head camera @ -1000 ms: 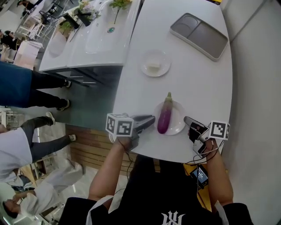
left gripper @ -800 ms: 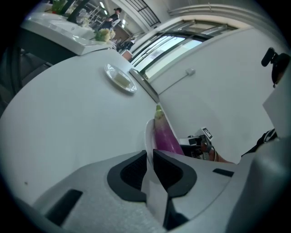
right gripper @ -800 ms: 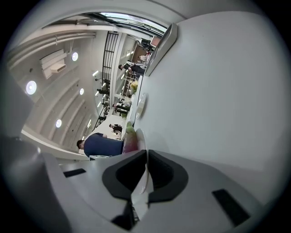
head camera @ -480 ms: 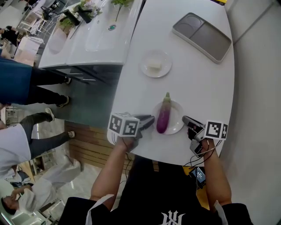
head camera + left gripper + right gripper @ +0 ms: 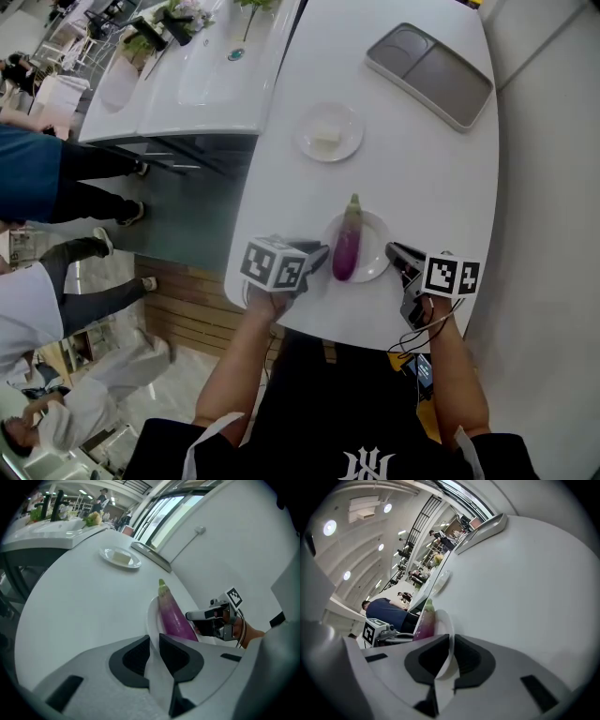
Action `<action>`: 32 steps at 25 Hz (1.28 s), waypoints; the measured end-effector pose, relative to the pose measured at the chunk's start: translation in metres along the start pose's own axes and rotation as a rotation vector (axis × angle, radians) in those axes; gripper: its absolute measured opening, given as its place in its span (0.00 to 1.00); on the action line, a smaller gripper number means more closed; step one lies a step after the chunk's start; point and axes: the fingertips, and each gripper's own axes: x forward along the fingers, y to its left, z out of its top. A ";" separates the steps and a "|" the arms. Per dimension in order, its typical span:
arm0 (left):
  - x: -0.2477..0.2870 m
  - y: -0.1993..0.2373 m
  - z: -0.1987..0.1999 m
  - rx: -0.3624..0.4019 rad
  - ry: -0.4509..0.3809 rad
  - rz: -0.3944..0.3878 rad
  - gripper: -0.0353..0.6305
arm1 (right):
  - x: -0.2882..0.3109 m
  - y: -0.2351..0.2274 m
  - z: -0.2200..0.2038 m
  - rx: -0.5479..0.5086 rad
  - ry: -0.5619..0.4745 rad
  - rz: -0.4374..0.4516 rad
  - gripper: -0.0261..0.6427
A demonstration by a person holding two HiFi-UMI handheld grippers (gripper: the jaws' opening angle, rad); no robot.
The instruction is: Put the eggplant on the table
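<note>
On the white table (image 5: 405, 159), the eggplant (image 5: 346, 248) lay stem-away on its plate (image 5: 379, 246), just beside our left gripper (image 5: 321, 254), whose jaws had just been opening round the rim.

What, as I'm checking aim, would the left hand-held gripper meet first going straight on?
Probably the near rim of the plate, at its tips; the eggplant lies behind. The left hand-held gripper has just been opening its jaws, nothing clearly between them.

The eggplant (image 5: 346, 246) looks glossy, the plate (image 5: 373, 246) and table (image 5: 422, 159) smooth.
</note>
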 end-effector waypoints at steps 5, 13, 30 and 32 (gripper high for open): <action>0.000 -0.001 0.002 0.071 0.025 0.068 0.15 | 0.002 -0.002 -0.001 -0.118 0.019 -0.090 0.09; 0.001 0.000 0.003 0.187 0.052 0.168 0.17 | 0.005 0.000 0.000 -0.377 0.050 -0.252 0.12; -0.092 -0.039 0.002 0.165 -0.508 -0.059 0.08 | -0.058 0.060 0.004 -0.667 -0.310 -0.114 0.05; -0.118 -0.056 -0.007 0.197 -0.600 -0.134 0.06 | -0.078 0.093 -0.010 -0.665 -0.366 0.079 0.05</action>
